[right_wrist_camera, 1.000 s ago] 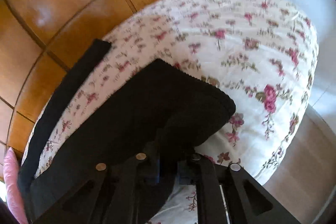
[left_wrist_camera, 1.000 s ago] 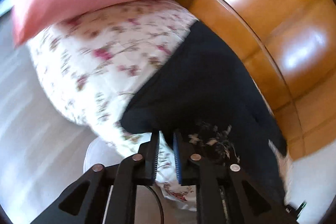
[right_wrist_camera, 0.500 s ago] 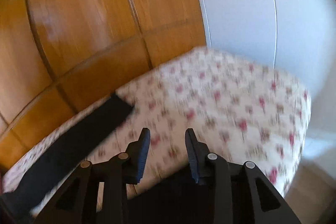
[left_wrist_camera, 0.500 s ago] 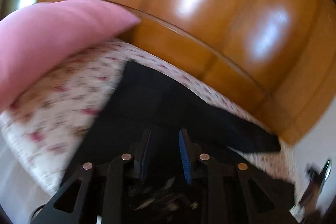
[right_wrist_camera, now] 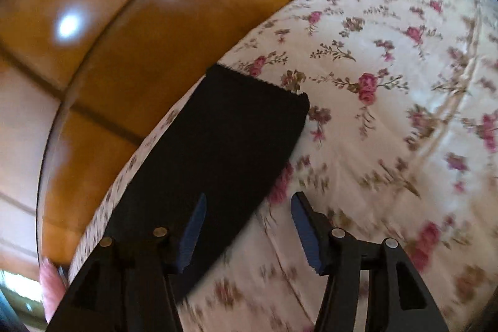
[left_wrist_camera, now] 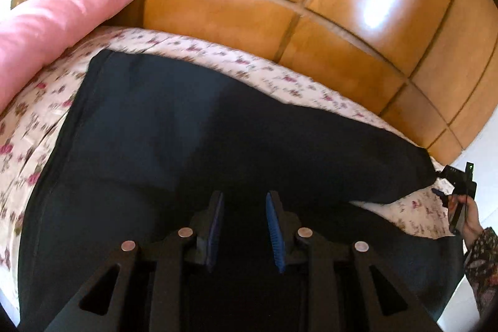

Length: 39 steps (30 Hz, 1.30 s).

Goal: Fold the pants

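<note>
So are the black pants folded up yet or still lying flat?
Still spread flat. The black pants lie across the flowery bedspread, one leg end stretched out straight, with no fold in view.

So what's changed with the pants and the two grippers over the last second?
Both grippers let go: the right gripper, shut on a bunched fold of the pants a second ago, now has its jaws opening and empty above the flattened leg. The left gripper swung from the bedspread edge over the pants, jaws opening, nothing between them. The pillow and bedspread lie as before.
</note>
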Tool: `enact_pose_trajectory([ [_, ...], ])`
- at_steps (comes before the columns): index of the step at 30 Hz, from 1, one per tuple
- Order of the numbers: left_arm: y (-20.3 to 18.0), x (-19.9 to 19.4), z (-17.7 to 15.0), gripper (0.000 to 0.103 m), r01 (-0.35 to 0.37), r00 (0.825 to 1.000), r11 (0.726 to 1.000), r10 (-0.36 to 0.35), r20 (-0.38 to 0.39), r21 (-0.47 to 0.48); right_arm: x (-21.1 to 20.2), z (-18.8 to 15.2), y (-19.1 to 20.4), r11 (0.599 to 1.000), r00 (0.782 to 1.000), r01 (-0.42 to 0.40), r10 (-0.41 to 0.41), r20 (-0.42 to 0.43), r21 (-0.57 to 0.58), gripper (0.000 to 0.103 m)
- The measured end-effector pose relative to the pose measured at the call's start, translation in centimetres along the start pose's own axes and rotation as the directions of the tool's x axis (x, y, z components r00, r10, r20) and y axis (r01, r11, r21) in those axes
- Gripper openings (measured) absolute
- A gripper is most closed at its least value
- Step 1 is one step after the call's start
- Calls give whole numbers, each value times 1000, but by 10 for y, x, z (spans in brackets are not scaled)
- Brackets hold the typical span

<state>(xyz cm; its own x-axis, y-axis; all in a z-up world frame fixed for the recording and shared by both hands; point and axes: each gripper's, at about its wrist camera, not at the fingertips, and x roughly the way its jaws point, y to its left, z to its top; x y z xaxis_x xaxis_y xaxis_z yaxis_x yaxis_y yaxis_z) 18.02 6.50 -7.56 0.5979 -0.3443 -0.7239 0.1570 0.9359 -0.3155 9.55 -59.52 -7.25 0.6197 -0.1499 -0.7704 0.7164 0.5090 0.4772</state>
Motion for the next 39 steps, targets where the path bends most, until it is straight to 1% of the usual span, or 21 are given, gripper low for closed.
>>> enact_pose_trajectory([
  [1, 4, 1, -3, 28, 4, 1000, 1000, -4, -7, -16, 4, 3, 1, 1000, 1000, -3, 3, 19, 10, 51],
  [3, 8, 0, -7, 28, 11, 1000, 999, -11, -9, -35, 13, 12, 5, 1000, 999, -7, 6, 32, 15, 21],
  [4, 9, 0, -8, 28, 12, 1000, 999, -13, -12, -40, 17, 16, 7, 1000, 1000, 10, -10, 17, 13, 16],
  [5, 8, 1, -8, 28, 8, 1000, 999, -9, -15, -39, 18, 18, 8, 1000, 1000, 17, -17, 12, 10, 13],
  [7, 7, -1, -7, 29, 10, 1000, 999, -11, -10, -36, 2, 22, 10, 1000, 999, -22, 22, 36, 4, 12],
  [10, 8, -1, -6, 29, 30, 999, 998, -30, -14, -49, -38, 24, 3, 998, 994, -62, 63, 90, -14, 12],
  [12, 8, 0, -6, 29, 44, 999, 997, -45, -17, -56, -71, 19, -7, 998, 990, -41, 46, 135, -38, 12],
  [14, 8, 0, -5, 29, 66, 997, 996, -67, -24, -61, -95, 10, -27, 999, 986, 10, -3, 166, -39, 12],
  [16, 7, -1, 1, 29, 93, 995, 993, -95, -26, -75, -106, 1, -51, 999, 986, 49, -49, 159, 0, 12],
  [19, 5, 2, 21, 29, 98, 995, 992, -100, -15, -79, -90, -19, -88, 996, 995, 77, -80, 55, 40, 13],
  [20, 5, 3, 31, 29, 87, 996, 993, -88, -11, -75, -84, -25, -91, 996, 996, 80, -82, 40, 42, 17],
  [21, 4, 3, 38, 32, 76, 997, 994, -76, -5, -73, -81, -30, -94, 996, 996, 79, -80, 38, 34, 18],
  [22, 5, 3, 50, 34, 62, 998, 995, -61, 10, -73, -83, -35, -90, 995, 993, 97, -97, 75, -3, 21],
  [24, 7, 4, 75, 43, 35, 998, 997, -32, 52, -64, -81, -39, -82, 992, 990, 110, -103, 99, -67, 43],
  [25, 9, 5, 93, 49, -2, 997, 999, 5, 80, -36, -81, -41, -77, 990, 989, 106, -95, 110, -98, 48],
  [26, 11, 9, 105, 51, -27, 996, 1000, 28, 86, -17, -79, -42, -72, 988, 989, 101, -88, 119, -115, 54],
  [28, 20, 18, 128, 51, -74, 994, 997, 74, 83, -3, -77, -44, -70, 986, 988, 105, -89, 126, -128, 54],
  [32, 66, 48, 165, 51, -176, 984, 981, 179, 25, -77, -79, -43, -71, 991, 989, 72, -57, 138, -109, 54],
  [35, 97, 68, 176, 51, -226, 974, 964, 222, -43, -139, -80, -44, -75, 996, 989, 34, -21, 147, -87, 54],
  [36, 104, 74, 177, 51, -225, 974, 963, 218, -59, -151, -80, -44, -75, 995, 989, 36, -23, 149, -88, 54],
  [39, 119, 91, 176, 49, -177, 982, 965, 158, -107, -195, -78, -45, -69, 992, 987, 66, -50, 151, -108, 54],
])
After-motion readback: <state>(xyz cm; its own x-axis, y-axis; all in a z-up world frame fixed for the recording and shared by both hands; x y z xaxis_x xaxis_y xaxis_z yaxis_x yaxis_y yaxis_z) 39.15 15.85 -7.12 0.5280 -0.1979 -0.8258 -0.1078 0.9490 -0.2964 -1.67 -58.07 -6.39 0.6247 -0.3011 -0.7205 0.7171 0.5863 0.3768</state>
